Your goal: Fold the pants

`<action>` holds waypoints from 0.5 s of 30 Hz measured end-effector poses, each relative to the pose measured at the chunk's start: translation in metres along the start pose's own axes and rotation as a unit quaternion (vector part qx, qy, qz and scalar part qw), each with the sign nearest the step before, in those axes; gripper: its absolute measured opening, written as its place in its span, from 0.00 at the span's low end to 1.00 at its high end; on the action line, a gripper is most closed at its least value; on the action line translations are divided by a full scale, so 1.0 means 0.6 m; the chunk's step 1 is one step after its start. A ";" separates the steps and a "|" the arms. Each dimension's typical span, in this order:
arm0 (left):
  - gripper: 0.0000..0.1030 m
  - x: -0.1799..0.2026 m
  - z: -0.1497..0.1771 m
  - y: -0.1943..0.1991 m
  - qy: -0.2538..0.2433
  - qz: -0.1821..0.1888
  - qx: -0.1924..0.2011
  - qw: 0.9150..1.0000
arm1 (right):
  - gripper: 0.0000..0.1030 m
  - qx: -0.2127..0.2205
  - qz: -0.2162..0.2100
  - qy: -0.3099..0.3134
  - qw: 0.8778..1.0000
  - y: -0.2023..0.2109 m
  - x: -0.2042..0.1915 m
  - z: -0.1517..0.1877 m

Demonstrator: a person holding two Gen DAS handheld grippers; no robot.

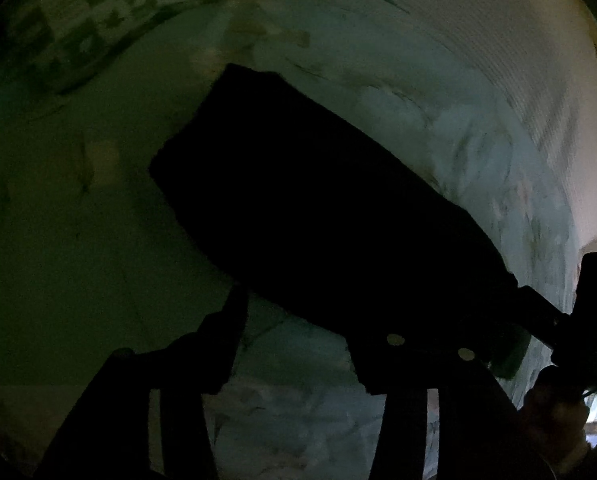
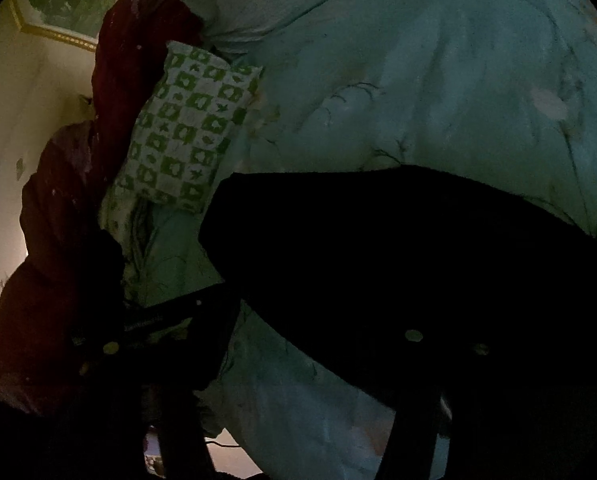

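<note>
1. On the bed, over the pale blue bedspread (image 2: 438, 92), the black pants (image 1: 318, 216) lie as a dark folded slab; lighting is poor, so I make out no seams or folds.
2. Left gripper (image 1: 298, 320): fingers apart, the pants passing just ahead of and across them. I cannot tell whether it touches the cloth.
3. Right gripper (image 2: 318, 320): also spread, the pants (image 2: 398, 260) overlapping its right finger; contact unclear.
4. Long axis, in the left view: from the upper left down to the lower right, where the right gripper (image 1: 570, 320) sits at the cloth's end. My judgement: the right hand is nearer that end, the left nearer the middle.
5. Room: open bedspread beyond the far end of the pants. Green-checked pillow (image 2: 186, 128) and dark red fabric (image 2: 98, 140) crowd the bed's left side in the right view, so I would fold away from them.
</note>
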State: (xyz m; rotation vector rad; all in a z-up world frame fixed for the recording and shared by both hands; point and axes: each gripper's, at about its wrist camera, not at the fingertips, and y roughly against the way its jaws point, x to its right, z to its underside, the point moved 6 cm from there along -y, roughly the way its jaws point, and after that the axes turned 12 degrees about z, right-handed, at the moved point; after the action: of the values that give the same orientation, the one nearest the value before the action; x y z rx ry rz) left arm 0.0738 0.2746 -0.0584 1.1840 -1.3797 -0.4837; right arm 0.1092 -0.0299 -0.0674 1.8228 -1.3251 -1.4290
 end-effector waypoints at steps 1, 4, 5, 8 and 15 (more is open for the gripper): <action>0.48 -0.009 -0.003 0.002 0.006 -0.001 0.002 1.000 | 0.59 -0.002 0.001 0.007 1.000 -0.006 -0.006 -0.006; 0.50 -0.031 -0.010 0.002 0.023 -0.002 0.006 1.000 | 0.59 -0.004 0.006 0.031 0.999 -0.024 -0.025 -0.028; 0.50 -0.041 -0.014 0.004 0.030 -0.001 0.007 1.000 | 0.59 -0.005 0.007 0.038 0.999 -0.030 -0.030 -0.036; 0.50 -0.065 -0.023 0.002 0.054 0.007 0.012 0.998 | 0.59 -0.008 0.009 0.058 0.998 -0.053 -0.044 -0.064; 0.50 -0.100 -0.039 -0.014 0.098 0.034 0.017 0.994 | 0.59 -0.026 0.022 0.131 0.991 -0.126 -0.094 -0.129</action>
State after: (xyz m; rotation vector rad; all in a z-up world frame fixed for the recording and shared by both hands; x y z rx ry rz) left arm 0.0853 0.3306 -0.0896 1.1755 -1.2587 -0.2873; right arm 0.2107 0.0374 -0.0760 1.8607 -1.1771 -1.1436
